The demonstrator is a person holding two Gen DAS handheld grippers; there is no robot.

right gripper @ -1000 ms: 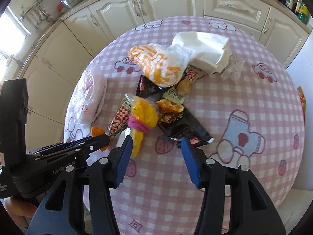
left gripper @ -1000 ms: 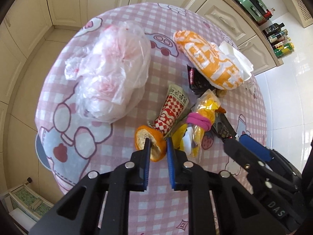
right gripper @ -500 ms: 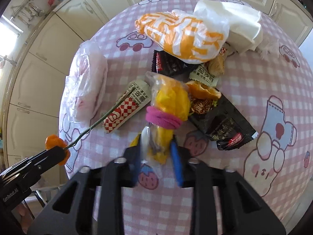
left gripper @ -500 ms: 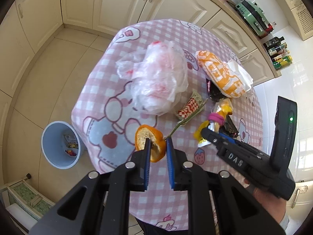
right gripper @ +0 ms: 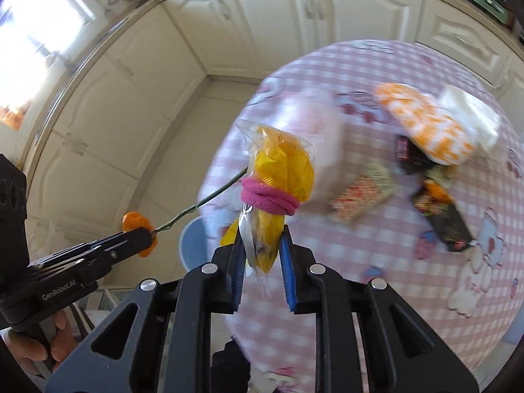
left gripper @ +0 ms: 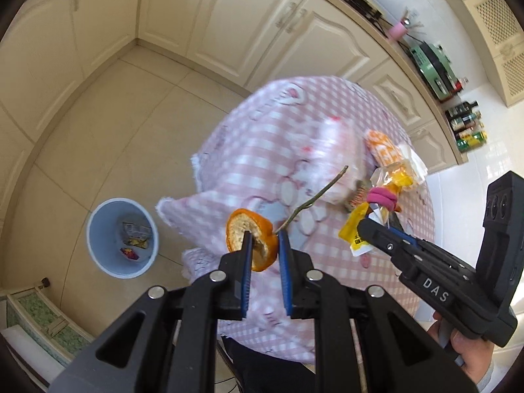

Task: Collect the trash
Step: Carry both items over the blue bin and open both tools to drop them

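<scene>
In the left wrist view my left gripper (left gripper: 263, 235) is shut on a piece of orange peel (left gripper: 240, 226) with a thin twig (left gripper: 314, 196) sticking out of it. It hangs off the table's left edge, above the floor. A light blue trash bin (left gripper: 95, 245) with a few wrappers inside stands on the floor to the left. My right gripper (right gripper: 262, 242) is shut on the lower end of a yellow plastic bag (right gripper: 281, 167) tied with a pink band (right gripper: 268, 198), lifted clear of the table (right gripper: 360, 245). The two grippers are side by side.
On the pink checked tablecloth lie an orange-and-white bag (right gripper: 425, 131), a white napkin (right gripper: 468, 114), a red checked wrapper (right gripper: 360, 193), a black wrapper (right gripper: 448, 222) and a crumpled pinkish plastic bag (right gripper: 314, 124). Cream cabinets line the walls. Open floor surrounds the bin.
My right gripper closed on the yellow bag and lifted it off the table. Both grippers swung left past the table's edge, bringing the bin into view. The peel stayed gripped.
</scene>
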